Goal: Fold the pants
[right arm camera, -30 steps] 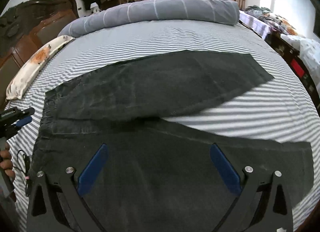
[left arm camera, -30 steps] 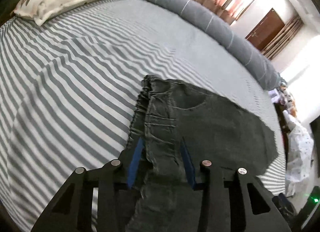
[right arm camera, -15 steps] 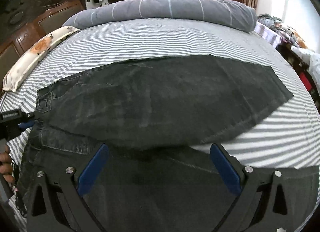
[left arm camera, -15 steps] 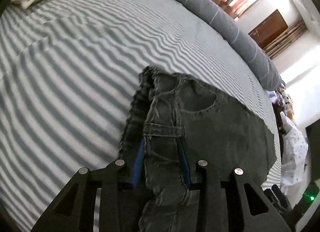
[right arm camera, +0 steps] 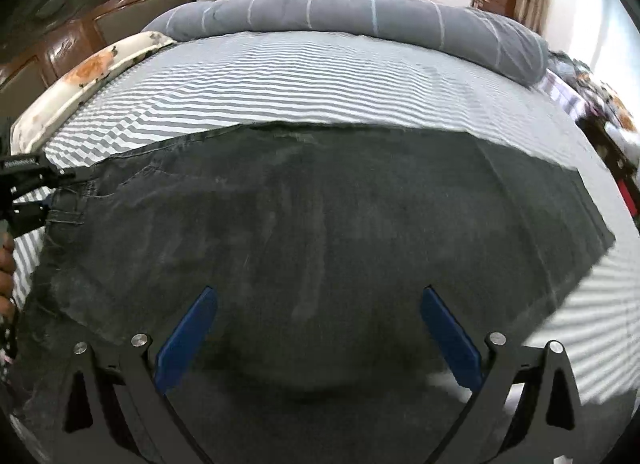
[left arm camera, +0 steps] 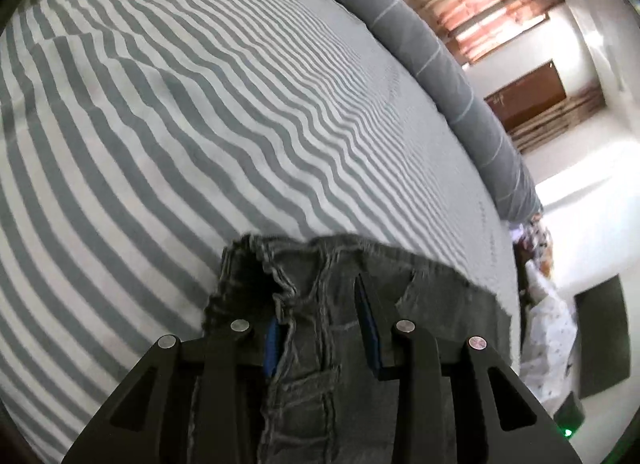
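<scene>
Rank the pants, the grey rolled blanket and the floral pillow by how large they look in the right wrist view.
1. pants
2. grey rolled blanket
3. floral pillow
The pants lie nearest the camera, so their lead is partly nearness.

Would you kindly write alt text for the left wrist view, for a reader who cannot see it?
The left gripper is clamped on the bunched waistband of dark grey jeans, seen from just behind its two blue-padded fingers. Beyond lies a grey-and-white striped sheet, with a rolled grey duvet along the far edge.
</scene>
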A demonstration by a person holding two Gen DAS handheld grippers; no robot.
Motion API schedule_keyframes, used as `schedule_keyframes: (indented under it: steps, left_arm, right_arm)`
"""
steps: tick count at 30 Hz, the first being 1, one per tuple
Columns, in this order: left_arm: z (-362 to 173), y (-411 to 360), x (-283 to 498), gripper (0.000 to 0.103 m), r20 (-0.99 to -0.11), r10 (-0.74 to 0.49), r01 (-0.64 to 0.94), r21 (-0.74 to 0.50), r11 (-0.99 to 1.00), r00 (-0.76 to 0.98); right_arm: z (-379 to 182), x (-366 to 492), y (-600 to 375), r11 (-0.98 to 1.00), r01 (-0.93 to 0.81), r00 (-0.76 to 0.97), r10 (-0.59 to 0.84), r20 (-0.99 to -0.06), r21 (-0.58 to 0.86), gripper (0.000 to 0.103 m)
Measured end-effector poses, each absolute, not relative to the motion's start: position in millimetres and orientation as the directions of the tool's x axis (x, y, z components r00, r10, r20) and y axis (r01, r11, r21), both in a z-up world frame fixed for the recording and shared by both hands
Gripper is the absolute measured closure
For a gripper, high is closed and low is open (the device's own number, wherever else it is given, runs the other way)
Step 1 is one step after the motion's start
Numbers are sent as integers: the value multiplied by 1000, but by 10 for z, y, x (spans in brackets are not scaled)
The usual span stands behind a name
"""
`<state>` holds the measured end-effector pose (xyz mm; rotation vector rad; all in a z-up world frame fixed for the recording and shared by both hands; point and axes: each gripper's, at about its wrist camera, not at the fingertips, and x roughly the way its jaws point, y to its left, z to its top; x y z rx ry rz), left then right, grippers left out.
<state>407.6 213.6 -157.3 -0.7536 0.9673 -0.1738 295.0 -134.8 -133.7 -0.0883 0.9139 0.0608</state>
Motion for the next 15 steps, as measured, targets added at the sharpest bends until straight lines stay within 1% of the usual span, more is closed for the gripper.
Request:
schedule_keyframes:
  steps: [3,4,5,6,9,11,12,15]
  left_arm:
    - [-1587,2123,4045,69,-655,-454,-193,-673,714,604]
    - [-1560,2086,4026,78,-657,-438,-181,-657,732,613]
    - [-1492,2031,3999,94,-669,-397,-163,-612,774,629]
    - [-1449,2002,3981,97,-671,-377,-156,-593,790,639]
    - [-1346,1996,3912,98,-610,-414,-130,-652,747,676]
    - [-1225,1964,3838,98,-595,-389,-111,-633,766,703]
    - [-1180,1945,3809,98,-582,-390,-100,-635,766,714]
    - [-1041,1953,3625,98,-503,-419,-50,-682,730,756]
  right_arm:
    - [-1353,3214,-1369,991,-123,598,32,-801,-53,2]
    - [-1351,3297,-1382,990,-133,595,34,-803,-57,2]
    - [-1343,3376,-1399,988,-144,593,37,-805,-61,2]
    - [-1327,3455,-1425,986,-152,593,32,-805,-73,2]
    - [-1270,3623,-1517,981,-174,594,37,-804,-84,2]
    - [-1242,3709,-1559,977,-190,597,40,-801,-94,2]
    - [-1231,3768,-1566,973,-211,591,51,-805,-93,2]
    - [-1183,3893,-1533,944,-316,566,109,-817,-93,2]
